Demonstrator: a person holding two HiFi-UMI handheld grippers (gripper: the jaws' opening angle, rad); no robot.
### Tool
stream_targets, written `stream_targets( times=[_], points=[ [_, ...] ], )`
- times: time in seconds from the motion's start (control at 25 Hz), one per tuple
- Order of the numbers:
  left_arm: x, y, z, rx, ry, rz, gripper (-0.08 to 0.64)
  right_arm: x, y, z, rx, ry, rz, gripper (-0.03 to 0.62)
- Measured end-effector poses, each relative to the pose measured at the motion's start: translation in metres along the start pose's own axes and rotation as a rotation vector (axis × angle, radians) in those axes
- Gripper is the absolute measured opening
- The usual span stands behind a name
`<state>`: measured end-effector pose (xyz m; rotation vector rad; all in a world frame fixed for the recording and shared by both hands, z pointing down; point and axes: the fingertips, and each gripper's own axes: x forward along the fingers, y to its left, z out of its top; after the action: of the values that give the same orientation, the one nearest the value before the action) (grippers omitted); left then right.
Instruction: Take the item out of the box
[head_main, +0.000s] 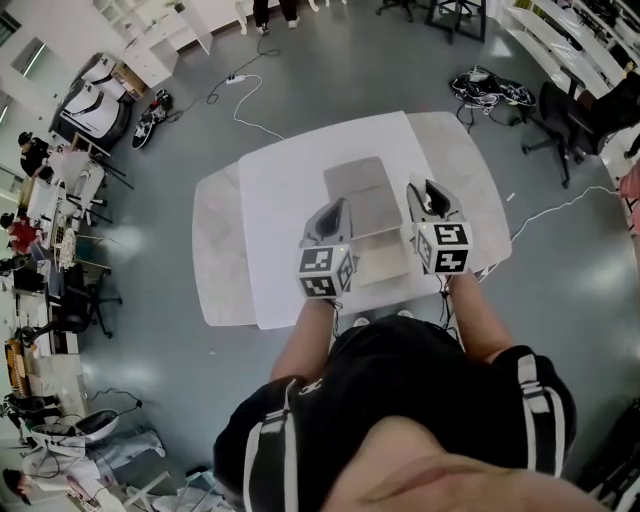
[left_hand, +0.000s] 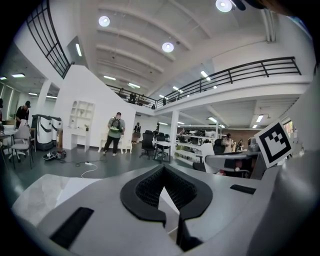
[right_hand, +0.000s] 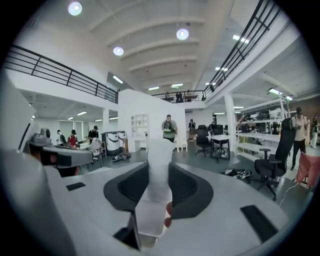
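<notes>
where right tongs (right_hand: 159, 169) grip it, white item (right_hand: 160, 150) runs lengthwise forward.

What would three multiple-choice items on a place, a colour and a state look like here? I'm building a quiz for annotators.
1. Where is the open pale cardboard box?
A. on the floor
B. on the white table, between the left gripper and the right gripper
C. on a chair

2. What colour is the slim tube-shaped item in the right gripper?
A. white
B. blue
C. black

3. How do the right gripper's tongs stand?
A. wide apart, empty
B. together on nothing
C. closed on the item

Key: B, as the head view shows; A, pale white in the right gripper view; C, the pads press its sides.
</notes>
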<state>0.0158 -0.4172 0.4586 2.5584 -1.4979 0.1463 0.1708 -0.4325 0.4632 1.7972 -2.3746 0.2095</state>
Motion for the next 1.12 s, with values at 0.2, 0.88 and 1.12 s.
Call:
stream_targets(
  times=[0.2,0.88,1.12],
  points=[
    [-0.001,-0.006,0.005,0.014,-0.006,-0.013,0.002,-0.025,-0.014,0.04,-0.045,-0.188,-0.08,0.121],
    [0.001,-0.024,-0.001,0.019,0.004,-0.037,0.003,-0.044,-0.029,0.04,-0.003,-0.219,-0.093,0.12],
    [-0.002,-0.024,0.002,0.023,-0.005,-0.038,0.002,-0.044,-0.024,0.039,-0.004,-0.218,-0.081,0.12]
  ],
)
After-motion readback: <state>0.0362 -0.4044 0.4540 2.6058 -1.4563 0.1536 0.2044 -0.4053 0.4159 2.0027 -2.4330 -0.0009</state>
